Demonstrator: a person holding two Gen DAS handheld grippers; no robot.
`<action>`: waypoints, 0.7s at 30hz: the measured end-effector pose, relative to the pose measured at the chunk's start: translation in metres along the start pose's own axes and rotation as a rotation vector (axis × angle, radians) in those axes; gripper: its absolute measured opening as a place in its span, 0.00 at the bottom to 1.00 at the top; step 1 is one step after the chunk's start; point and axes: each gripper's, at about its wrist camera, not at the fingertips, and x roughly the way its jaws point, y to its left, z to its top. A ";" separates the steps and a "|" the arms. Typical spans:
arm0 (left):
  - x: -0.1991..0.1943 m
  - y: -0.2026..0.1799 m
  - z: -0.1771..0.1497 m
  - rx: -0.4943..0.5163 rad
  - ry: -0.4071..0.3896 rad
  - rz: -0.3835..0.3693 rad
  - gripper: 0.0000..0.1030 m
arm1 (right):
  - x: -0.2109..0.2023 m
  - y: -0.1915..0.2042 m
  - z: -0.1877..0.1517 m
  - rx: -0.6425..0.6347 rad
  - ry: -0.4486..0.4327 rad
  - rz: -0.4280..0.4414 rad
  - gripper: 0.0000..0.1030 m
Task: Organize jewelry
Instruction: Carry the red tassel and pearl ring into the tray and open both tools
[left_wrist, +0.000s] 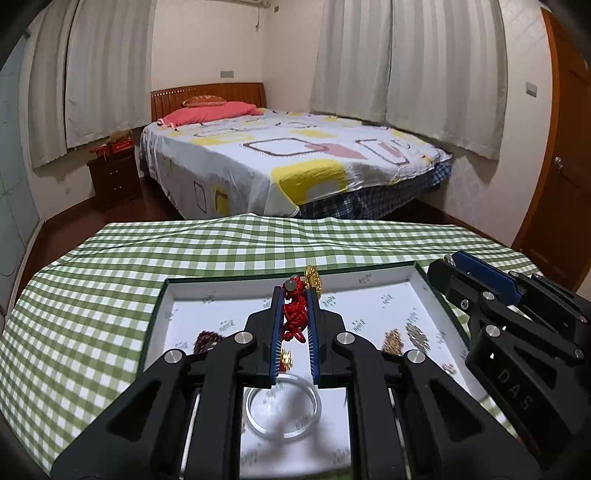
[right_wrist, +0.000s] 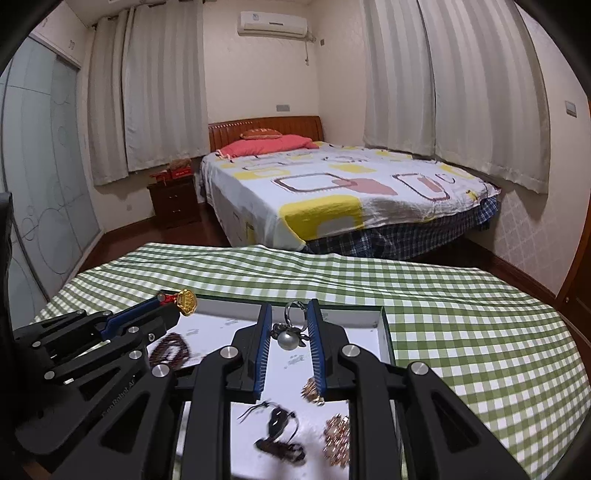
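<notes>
Your left claw (left_wrist: 295, 291) pinches a red cord with a gold charm (left_wrist: 313, 280); at its 3 o'clock, your right claw (right_wrist: 288, 321) pinches a pearl ring (right_wrist: 286, 338) above the tray (left_wrist: 424, 273).

A bed (right_wrist: 351, 195) with a wooden headboard (right_wrist: 264, 127) and a patterned sheet is set against cream walls, with pale curtains (right_wrist: 454, 85) drawn on two sides. A dark nightstand (right_wrist: 171, 203) is placed beside it on a dark wood floor (left_wrist: 92, 210) (an air conditioner (right_wrist: 273, 23) is mounted above). The surface (right_wrist: 461, 314) is covered in green checked cloth.
</notes>
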 end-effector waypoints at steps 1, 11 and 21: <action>0.007 -0.001 0.001 0.001 0.008 0.004 0.12 | 0.010 -0.004 -0.001 0.005 0.011 -0.005 0.20; 0.071 -0.001 0.001 -0.014 0.137 0.038 0.12 | 0.060 -0.020 -0.008 0.027 0.111 -0.017 0.20; 0.105 -0.001 0.001 -0.012 0.245 0.058 0.12 | 0.086 -0.025 -0.012 0.036 0.216 -0.035 0.20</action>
